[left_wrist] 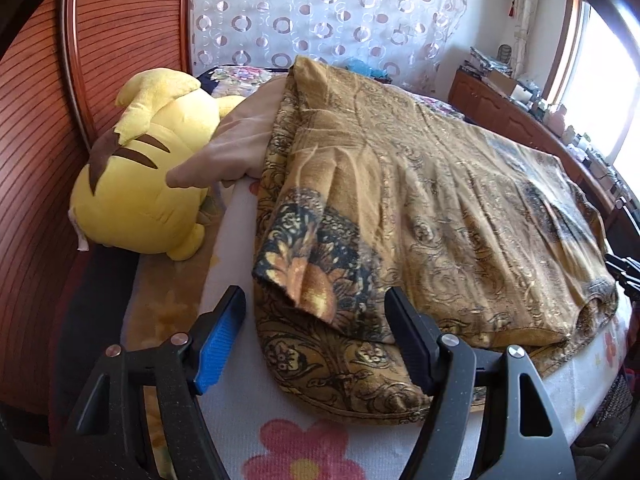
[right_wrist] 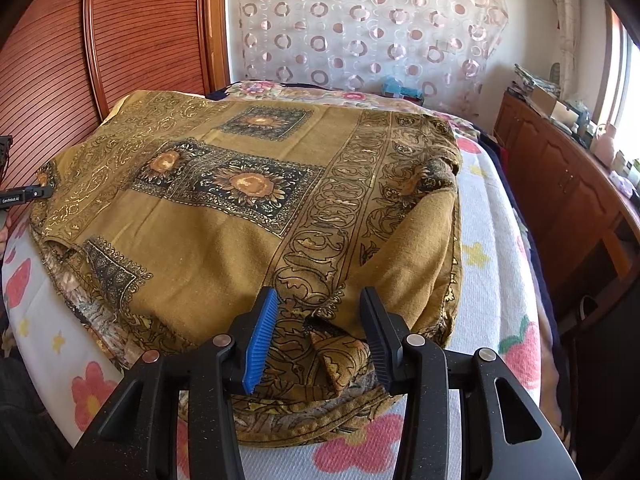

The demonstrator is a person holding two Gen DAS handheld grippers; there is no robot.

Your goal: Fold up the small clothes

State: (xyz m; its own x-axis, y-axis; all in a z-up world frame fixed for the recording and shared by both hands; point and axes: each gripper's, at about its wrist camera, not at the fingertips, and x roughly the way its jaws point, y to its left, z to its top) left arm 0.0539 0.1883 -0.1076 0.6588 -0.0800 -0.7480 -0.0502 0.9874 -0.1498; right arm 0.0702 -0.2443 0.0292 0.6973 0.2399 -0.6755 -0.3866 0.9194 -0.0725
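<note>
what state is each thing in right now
garment: spread on the bed, partly folded, edges rumpled
left claw: open, over the garment's near corner, gripping nothing
right claw: open, a bunched fold of the garment between its fingers
plush: lying on its side by the headboard
bedsheet: flat under the garment

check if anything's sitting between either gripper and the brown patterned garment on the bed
Nothing visible stands in the way. The left gripper is open right at the near edge of the garment, and the right gripper is open around a bunched fold at its own near edge. The yellow plush toy lies off to the side, beside the garment.
</note>
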